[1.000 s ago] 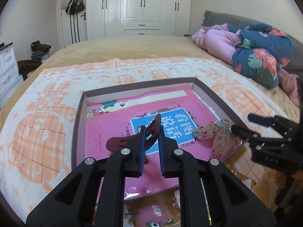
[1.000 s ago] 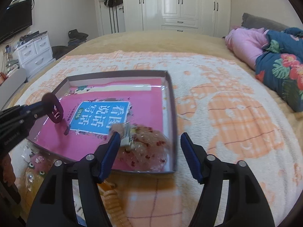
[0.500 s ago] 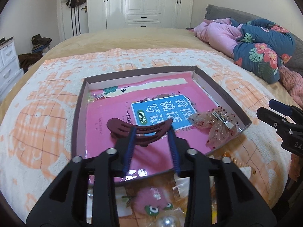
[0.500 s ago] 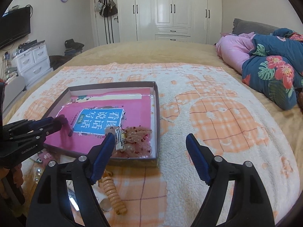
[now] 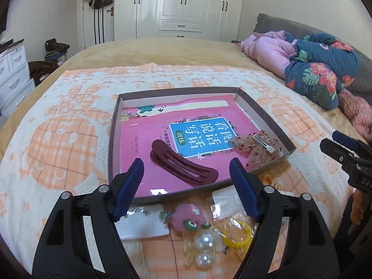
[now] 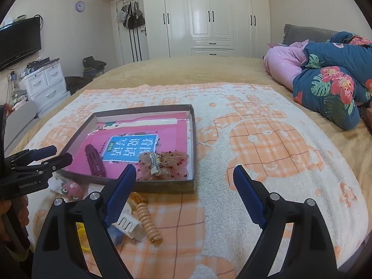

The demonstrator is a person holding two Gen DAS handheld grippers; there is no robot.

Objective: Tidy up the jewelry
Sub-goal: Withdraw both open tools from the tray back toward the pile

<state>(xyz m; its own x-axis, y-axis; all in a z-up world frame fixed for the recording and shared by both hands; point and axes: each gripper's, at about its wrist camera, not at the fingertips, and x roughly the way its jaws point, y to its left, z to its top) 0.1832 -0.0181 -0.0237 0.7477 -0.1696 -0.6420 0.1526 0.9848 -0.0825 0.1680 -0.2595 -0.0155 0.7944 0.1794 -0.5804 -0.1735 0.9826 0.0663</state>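
Jewelry pieces lie partly inside a shallow grey tray [image 5: 267, 116] on an orange-checked blanket [image 6: 267, 139], partly loose on the blanket before the tray's near wall. Tray floor: a pink booklet [image 5: 148, 139], on which rest a maroon hair clip [image 5: 183, 164] and, in the near right corner against the side wall, a sheer sequinned bow clip [image 5: 255, 150]. Wide bare blanket lies to the tray's right and beyond its far wall; a bundle of quilts [image 6: 330, 86] sits well apart at the bed's far right. Loose items at the near wall: a pink fuzzy clip [image 5: 186, 216], two pearl beads [image 5: 204, 241], a yellow ring [image 5: 237, 233], a coiled peach hair tie [image 6: 148, 220]. Left gripper [image 5: 186, 183]: jaws have just been opening and stand spread, nothing between the pads, the maroon clip just ahead of the tips. Right gripper [image 6: 184, 190]: jaws likewise just opening, spread wide and empty over the blanket, the bow clip ahead and left of its left finger.
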